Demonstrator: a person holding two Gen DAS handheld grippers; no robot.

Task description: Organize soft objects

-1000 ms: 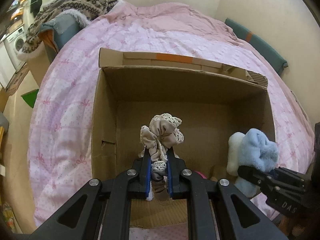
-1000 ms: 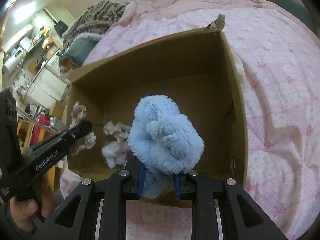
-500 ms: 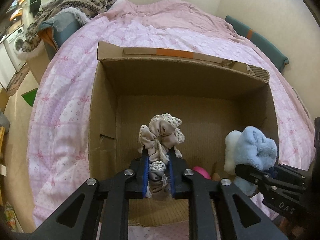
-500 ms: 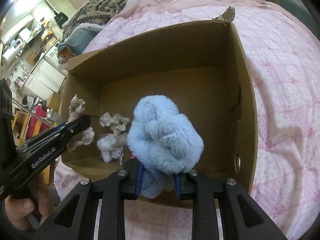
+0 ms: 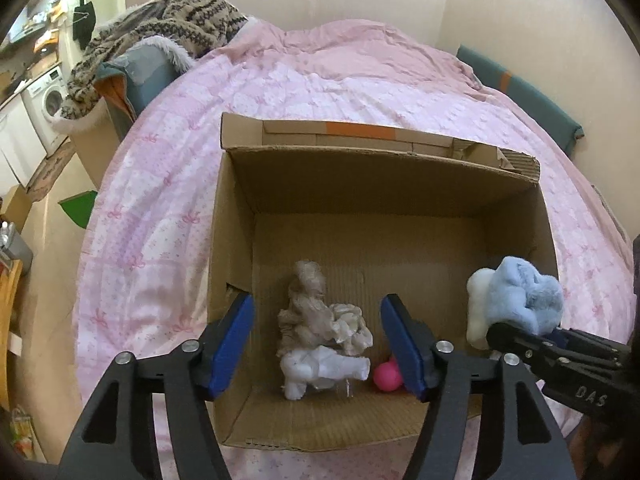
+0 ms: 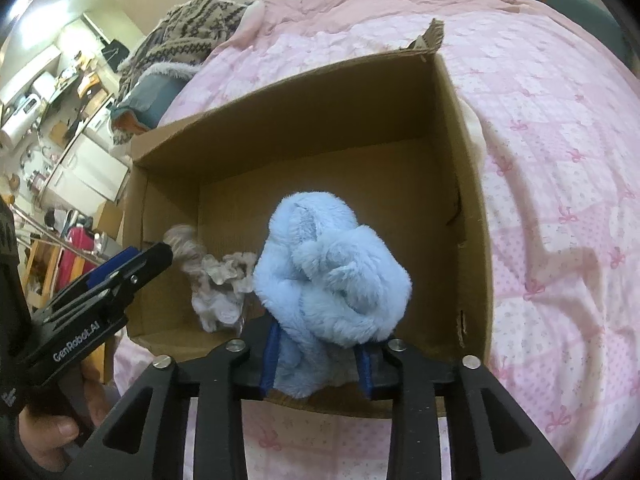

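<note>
Left claw (image 5: 316,344) gapes empty over the box (image 5: 372,184) (scrunchies (image 5: 320,332) inside); right claw (image 6: 318,364) grips a blue plush (image 6: 332,276), undropped.

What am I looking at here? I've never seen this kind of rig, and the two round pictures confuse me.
No robot: a person holds a two-finger clamp in each hand, each with a fisheye camera looking along its fingers. One picture is from the left gripper, whose blue-padded jaws are spread wide and hold nothing. The other is from the right gripper, shut on a fluffy blue soft toy. Both hang over a cardboard box on a pink quilt. In the box lie a beige scrunchie, pale fabric pieces and a pink ball.
</note>
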